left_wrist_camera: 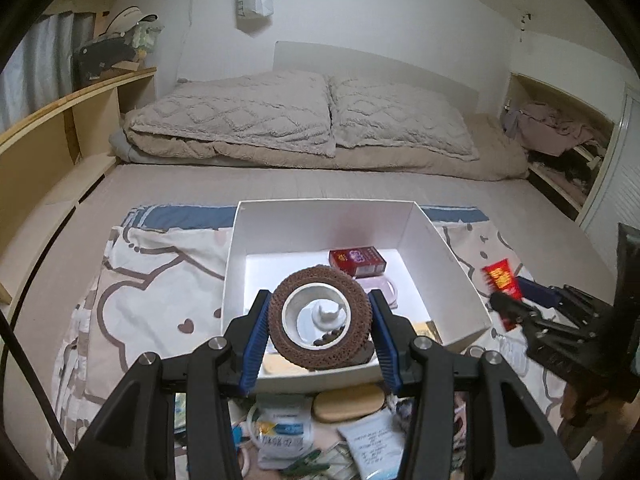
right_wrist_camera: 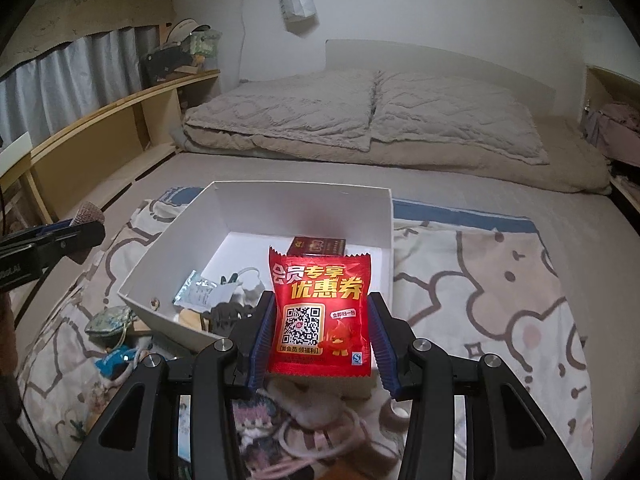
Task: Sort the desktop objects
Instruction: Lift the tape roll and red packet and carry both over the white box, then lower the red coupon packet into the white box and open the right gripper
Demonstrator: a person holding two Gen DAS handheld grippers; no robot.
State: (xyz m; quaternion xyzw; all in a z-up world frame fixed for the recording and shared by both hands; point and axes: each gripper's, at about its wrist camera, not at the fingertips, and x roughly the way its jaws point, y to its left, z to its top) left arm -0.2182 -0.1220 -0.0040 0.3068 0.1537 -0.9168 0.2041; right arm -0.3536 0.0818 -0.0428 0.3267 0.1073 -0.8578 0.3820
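Observation:
My left gripper [left_wrist_camera: 318,322] is shut on a brown tape roll [left_wrist_camera: 318,318] with a white core and holds it above the near edge of the white box [left_wrist_camera: 256,236]. My right gripper [right_wrist_camera: 318,320] is shut on a red sachet [right_wrist_camera: 318,312] with a QR code and holds it upright above the box's [right_wrist_camera: 384,208] near right corner. The right gripper with the sachet also shows at the right of the left wrist view [left_wrist_camera: 506,300]. The box holds a red carton [left_wrist_camera: 357,261], a pink item [left_wrist_camera: 380,284] and a foil packet [right_wrist_camera: 198,290].
The box sits on a cartoon-print cloth [right_wrist_camera: 480,280] spread over the bed. Loose items lie on the cloth in front of the box: a tan oval case [left_wrist_camera: 348,402], packets [left_wrist_camera: 280,432], a green pouch [right_wrist_camera: 110,320], pink cable [right_wrist_camera: 320,440]. Pillows [left_wrist_camera: 300,112] lie beyond; shelves [left_wrist_camera: 60,128] stand at the left.

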